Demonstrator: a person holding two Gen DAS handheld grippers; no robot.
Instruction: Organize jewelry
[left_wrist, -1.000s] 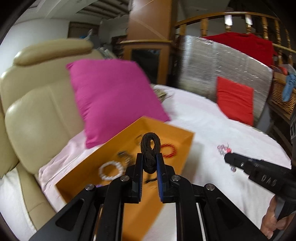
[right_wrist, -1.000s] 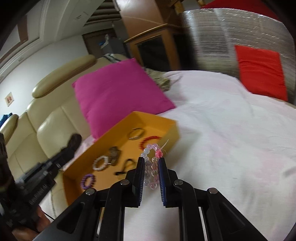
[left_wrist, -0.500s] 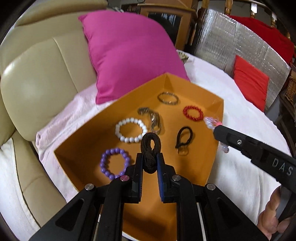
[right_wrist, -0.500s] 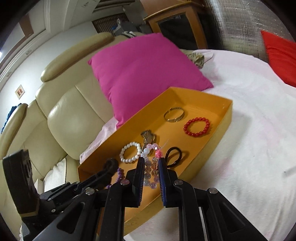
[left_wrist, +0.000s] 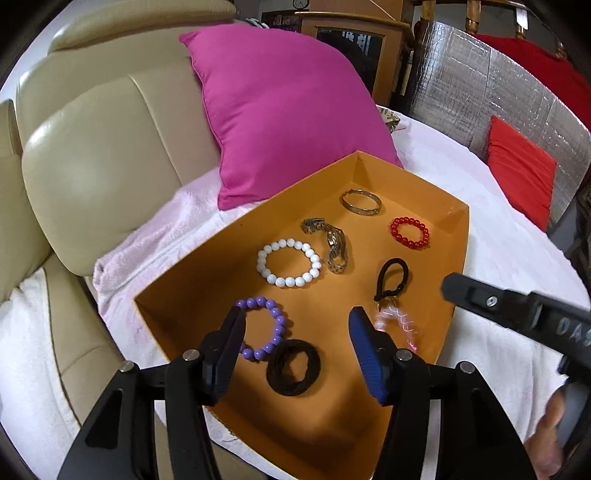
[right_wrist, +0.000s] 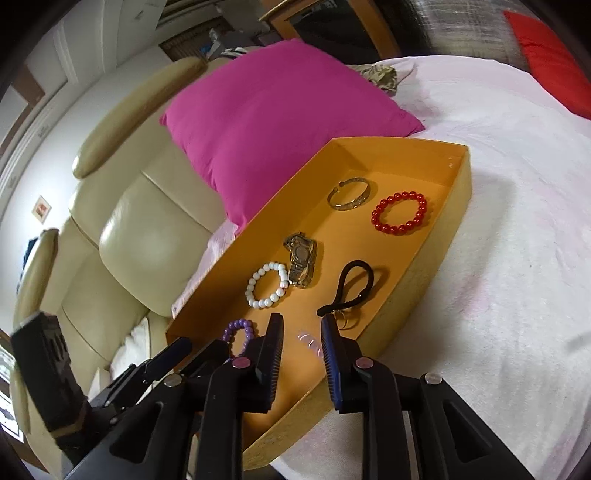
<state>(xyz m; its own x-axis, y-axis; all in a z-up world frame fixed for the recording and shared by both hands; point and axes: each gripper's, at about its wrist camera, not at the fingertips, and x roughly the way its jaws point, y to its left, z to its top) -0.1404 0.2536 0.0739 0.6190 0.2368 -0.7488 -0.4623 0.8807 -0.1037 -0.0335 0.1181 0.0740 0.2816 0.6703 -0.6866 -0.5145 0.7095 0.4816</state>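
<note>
Left gripper (left_wrist: 295, 325) opening, empty, above black hair tie (left_wrist: 293, 367) at tray's (left_wrist: 461, 258) near edge — right gripper (right_wrist: 299, 332) opening, clear bracelet (right_wrist: 308, 341) loose between.

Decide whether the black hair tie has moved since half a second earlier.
Yes: the black hair tie has dropped from the opening left gripper onto the orange tray.

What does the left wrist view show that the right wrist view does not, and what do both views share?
Only the left wrist view shows the thick black fabric hair tie lying in the tray, between the opening jaws of the left hand-held gripper.

Only the right wrist view shows the small framed picture on the white wall.

Both show the orange cardboard tray, the red bead bracelet, the white bead bracelet and the magenta cushion.
</note>
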